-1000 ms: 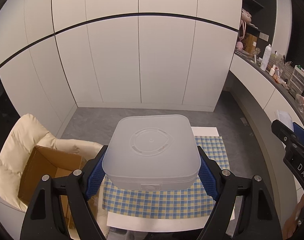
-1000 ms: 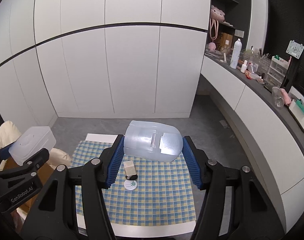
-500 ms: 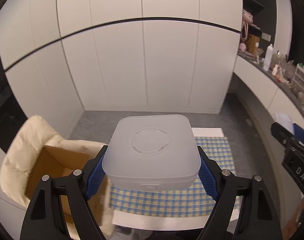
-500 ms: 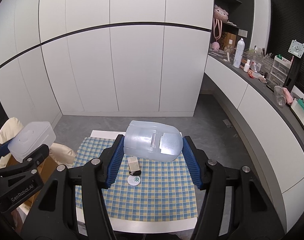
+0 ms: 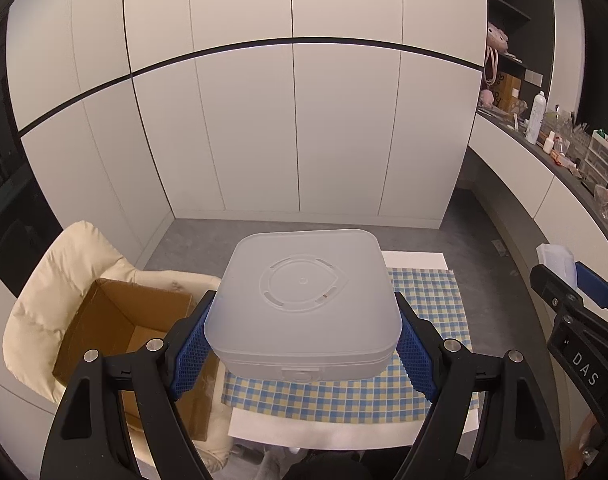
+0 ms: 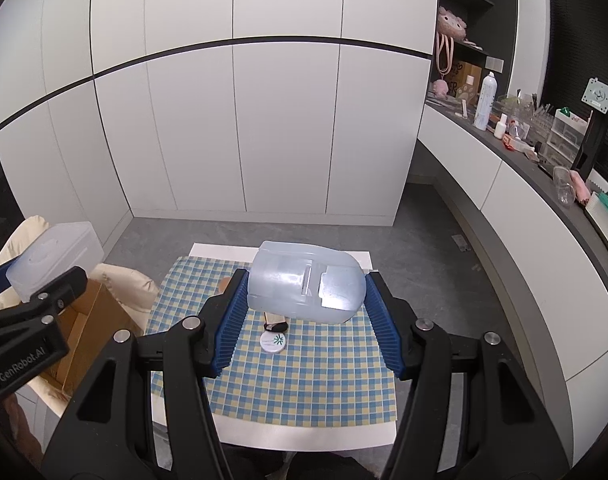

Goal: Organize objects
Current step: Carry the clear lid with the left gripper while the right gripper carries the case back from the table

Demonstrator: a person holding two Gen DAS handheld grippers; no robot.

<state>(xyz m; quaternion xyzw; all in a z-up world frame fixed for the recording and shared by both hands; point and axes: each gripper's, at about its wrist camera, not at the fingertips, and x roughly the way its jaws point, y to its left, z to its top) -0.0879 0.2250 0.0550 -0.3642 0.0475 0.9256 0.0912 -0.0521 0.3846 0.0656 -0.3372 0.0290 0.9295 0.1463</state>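
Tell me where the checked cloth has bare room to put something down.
The cloth is bare on its near half and right side. Its middle is crowded: a round tin and a small dark item lie under the held container.

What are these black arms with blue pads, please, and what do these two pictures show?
They are two hand-held claws; a person carries one in each hand, and a camera on each looks along its fingers. In the left picture, the left claw grips a square frosted plastic box. In the right picture, the right claw grips a rounded clear plastic container. Below lies a blue-and-yellow checked cloth on a white table, with a small round white lid on it. An open brown cardboard box sits on a cream cushioned chair at the left.
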